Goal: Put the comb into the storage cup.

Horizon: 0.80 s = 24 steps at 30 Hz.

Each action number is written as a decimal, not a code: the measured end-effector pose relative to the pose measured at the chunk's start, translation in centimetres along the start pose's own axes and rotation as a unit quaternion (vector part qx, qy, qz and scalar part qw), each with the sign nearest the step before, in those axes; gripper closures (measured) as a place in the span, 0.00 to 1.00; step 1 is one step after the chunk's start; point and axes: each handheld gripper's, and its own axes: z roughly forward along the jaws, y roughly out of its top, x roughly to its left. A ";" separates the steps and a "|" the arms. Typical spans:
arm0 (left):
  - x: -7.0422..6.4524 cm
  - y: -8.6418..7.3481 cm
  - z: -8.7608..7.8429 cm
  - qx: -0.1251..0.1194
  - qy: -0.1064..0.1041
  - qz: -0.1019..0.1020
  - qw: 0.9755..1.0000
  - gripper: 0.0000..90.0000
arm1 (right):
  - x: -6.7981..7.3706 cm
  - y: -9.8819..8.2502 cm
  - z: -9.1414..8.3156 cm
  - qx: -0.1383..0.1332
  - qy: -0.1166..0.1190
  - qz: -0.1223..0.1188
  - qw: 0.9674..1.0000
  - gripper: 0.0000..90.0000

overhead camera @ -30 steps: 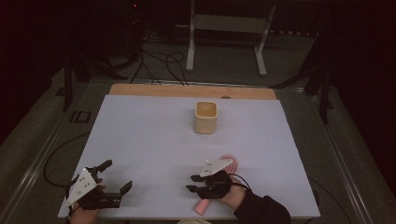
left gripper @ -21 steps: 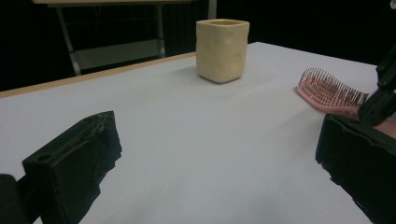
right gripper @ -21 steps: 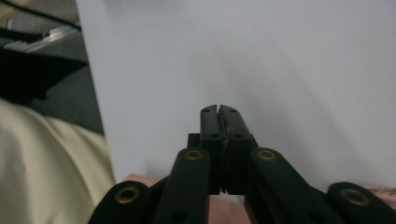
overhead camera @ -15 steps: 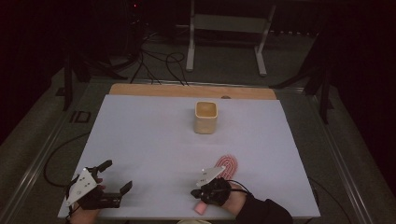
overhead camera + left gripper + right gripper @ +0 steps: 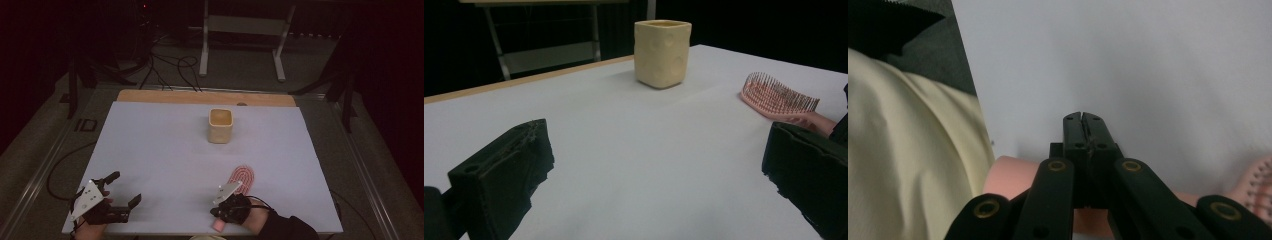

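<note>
A pink hairbrush [image 5: 242,178] lies bristles up on the white table [image 5: 165,150], its handle [image 5: 219,225] running back toward the front edge. My right gripper [image 5: 223,207] rests over that handle. In the right gripper view its jaws [image 5: 1083,119] are shut tip to tip, and the pink handle [image 5: 1013,177] crosses underneath them, not between them. My left gripper [image 5: 125,189] sits at the near left corner, open and empty [image 5: 659,170]. A cream square cup [image 5: 220,125] stands upright past the table's middle; it also shows ahead in the left gripper view [image 5: 662,52], with the brush [image 5: 776,97] to its right.
A wooden strip [image 5: 205,97] borders the table's far edge. Cables [image 5: 170,65] and a metal stand [image 5: 245,30] lie on the floor beyond. Cream clothing [image 5: 903,150] of the person sits at the table's near edge beside the right gripper.
The right hand has drawn slightly toward the front edge, and the brush's bristled head now shows beyond the gripper. The left gripper has stayed still.
</note>
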 end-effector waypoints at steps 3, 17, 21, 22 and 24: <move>0.0 0.0 0.0 0.000 0.000 -0.001 1.000 0.00 | -0.1 -0.5 -0.5 0.005 -0.006 0.001 1.000 1.00; 0.0 0.0 0.0 0.001 0.001 -0.002 1.000 0.00 | -1.2 -3.1 -3.1 0.029 -0.027 0.022 0.999 1.00; 0.0 0.0 0.1 0.001 0.001 0.000 1.000 0.00 | -1.4 -3.9 -3.6 0.040 -0.031 0.024 0.998 1.00; 0.0 0.0 0.1 0.001 0.001 -0.001 1.000 0.00 | -1.4 -4.1 -3.7 0.043 -0.033 0.023 0.998 1.00; 0.0 0.0 0.1 0.001 0.001 -0.001 1.000 0.00 | -1.4 -4.2 -3.8 0.047 -0.034 0.023 0.998 1.00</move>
